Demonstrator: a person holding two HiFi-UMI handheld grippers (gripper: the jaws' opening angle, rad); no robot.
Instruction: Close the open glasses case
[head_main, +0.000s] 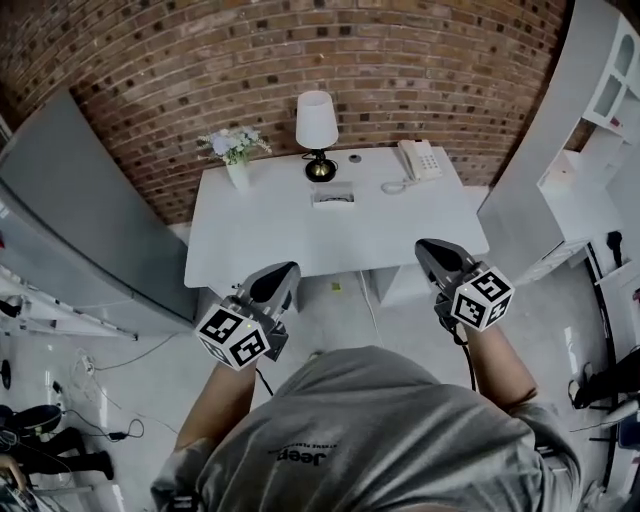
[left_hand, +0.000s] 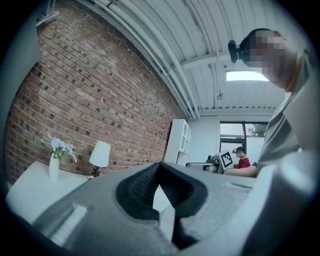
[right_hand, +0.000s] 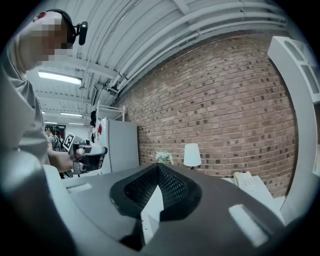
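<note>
Nearest, at the bottom of the head view, is my grey shirt (head_main: 370, 430), with my two arms reaching out of it, one gripper in each hand: two grippers in all. My left gripper (head_main: 287, 270) is left of centre and my right gripper (head_main: 428, 245) right of centre. Each carries one cube with square markers. In both gripper views my jaws are pressed together tip to tip with no gap, and they hold and touch nothing. Both grippers point towards the table and sit by its near edge in the frame, over the pale floor (head_main: 340, 310)

Ahead stands one white table (head_main: 260, 235) with five things on it. The one glasses case (head_main: 333, 197) lies open at the middle of the top, just in front of the lamp and well apart from both my grippers. Behind it is one lamp (head_main: 316, 125) with a white shade. One vase of flowers (head_main: 236, 160) stands at the back left corner and one white telephone (head_main: 419, 160) at the back right. Between lamp and telephone is one small round thing (head_main: 354, 158), too small to tell

Farther off, one grey fridge (head_main: 90, 210) fills the left of the frame, one white shelf unit (head_main: 590, 100) the right, and one brick wall (head_main: 200, 60) runs across the top
</note>
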